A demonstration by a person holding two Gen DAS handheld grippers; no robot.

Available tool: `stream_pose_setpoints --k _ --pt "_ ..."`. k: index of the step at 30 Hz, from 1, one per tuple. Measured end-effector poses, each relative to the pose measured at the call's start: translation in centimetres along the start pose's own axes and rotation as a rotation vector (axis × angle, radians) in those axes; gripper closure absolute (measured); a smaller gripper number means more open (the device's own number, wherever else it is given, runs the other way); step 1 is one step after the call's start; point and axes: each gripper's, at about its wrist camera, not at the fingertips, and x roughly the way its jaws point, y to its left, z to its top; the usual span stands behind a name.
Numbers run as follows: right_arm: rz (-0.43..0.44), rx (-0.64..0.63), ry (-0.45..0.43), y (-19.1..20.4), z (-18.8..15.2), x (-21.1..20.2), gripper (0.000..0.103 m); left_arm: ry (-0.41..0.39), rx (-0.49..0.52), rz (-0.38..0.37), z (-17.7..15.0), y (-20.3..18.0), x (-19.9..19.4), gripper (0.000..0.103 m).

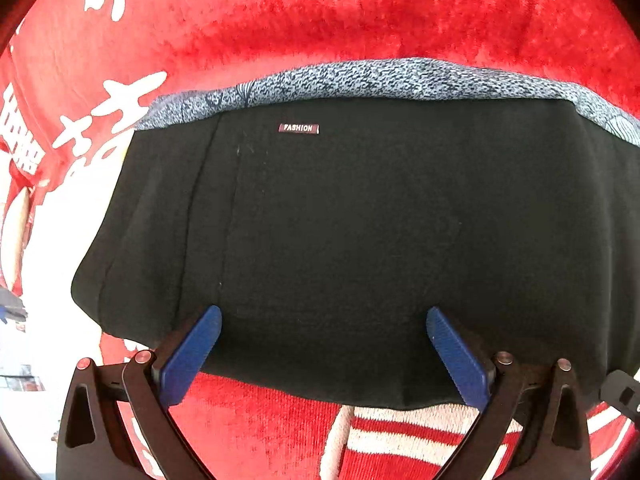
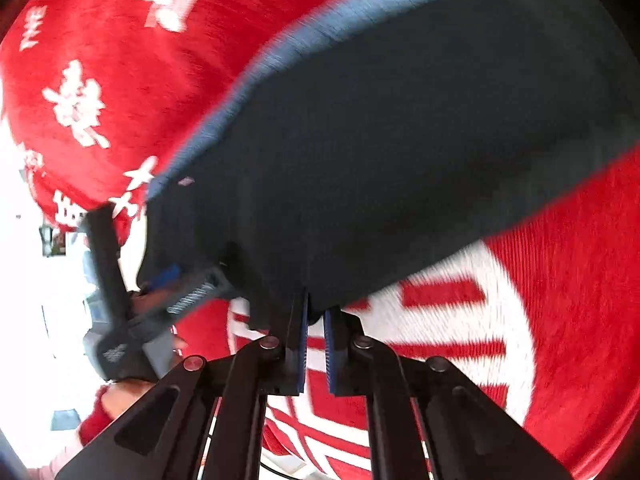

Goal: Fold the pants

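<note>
Left claw (image 1: 324,356) stands wide open in the left wrist view, its blue pads (image 1: 192,356) spread over the near edge of the black pants (image 1: 360,240) and gripping nothing. Those pants lie folded into a broad flat block on a red blanket (image 1: 320,20) with white characters; a small "FASHION" label (image 1: 299,128) sits near their far edge, where a speckled grey lining (image 1: 380,78) shows. This view alone gives the label sharp and the fabric lying flat.

Right claw (image 2: 316,344), in the blurred right wrist view, has its jaws nearly together, pinching the near hem of the pants (image 2: 400,140), which rise from the blanket (image 2: 120,80). Only this view shows the other claw (image 2: 176,280) at the left, at the pants' edge.
</note>
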Motion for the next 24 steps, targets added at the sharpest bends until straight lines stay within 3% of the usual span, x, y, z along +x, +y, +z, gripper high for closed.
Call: stream_pose_setpoints --k 4,6,12,14,17,21,24 --pt "-0.026 -0.086 0.036 1.2 -0.4 -1.2 0.094 0.013 0.009 -0.031 -0.2 -0.8 -1.8 0.0" --pt "-0.084 -0.119 0.052 1.2 -0.6 -2.6 0.094 -0.013 0.021 -0.06 -0.1 -1.7 -3.4 0.0" --pt "-0.24 -0.2 -0.103 0.7 3.7 -7.9 0.094 -0.036 0.061 -0.124 1.3 -6.6 -4.9 0.0" --pt "-0.302 -0.226 -0.099 -0.1 5.9 -7.7 0.094 -0.012 0.042 -0.125 1.3 -7.6 -4.0 0.0" --pt "-0.483 -0.289 -0.066 -1.7 7.8 -6.2 0.094 0.012 -0.025 -0.156 1.0 -7.2 -2.9 0.0" --pt "-0.377 -0.212 -0.087 -4.3 8.6 -7.2 0.101 0.013 -0.026 -0.164 0.8 -7.1 -2.9 0.0" --pt "-0.364 -0.178 -0.096 -4.5 8.8 -7.3 0.1 0.01 -0.006 -0.129 1.0 -7.6 -2.9 0.0"
